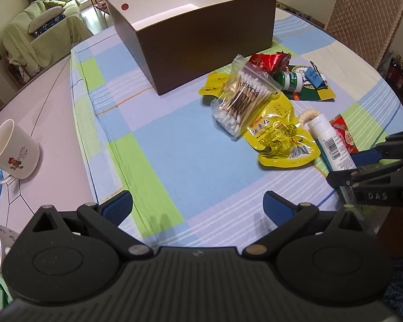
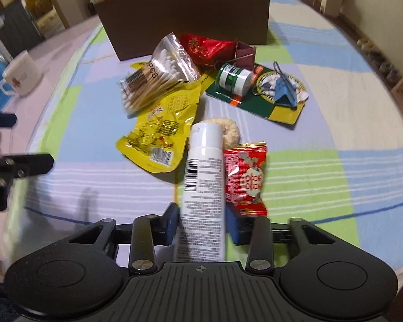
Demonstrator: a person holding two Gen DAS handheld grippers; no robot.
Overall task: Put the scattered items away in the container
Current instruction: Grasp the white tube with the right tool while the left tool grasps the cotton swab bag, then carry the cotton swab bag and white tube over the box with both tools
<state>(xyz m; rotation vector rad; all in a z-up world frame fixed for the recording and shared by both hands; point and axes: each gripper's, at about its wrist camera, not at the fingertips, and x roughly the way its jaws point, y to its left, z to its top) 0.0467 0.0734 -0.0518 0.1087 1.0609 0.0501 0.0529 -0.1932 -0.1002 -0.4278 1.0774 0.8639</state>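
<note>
On the checked tablecloth [image 2: 322, 177], left to right: one yellow pouch [image 2: 161, 131], one white tube [image 2: 204, 171] clamped in the right gripper [image 2: 202, 224], one red packet [image 2: 245, 178] (left gripper [image 1: 198, 206] spread, empty); one brown container [image 2: 185, 13] behind.

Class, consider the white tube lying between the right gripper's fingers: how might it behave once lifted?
The white tube looks smooth and round, so it may slip or roll. The right hand-held gripper flanks its lower end, so the capped end may droop. It probably squashes slightly.

white mug [image 1: 13, 153], green sofa [image 1: 37, 26], quilted chair [image 1: 362, 18]
</note>
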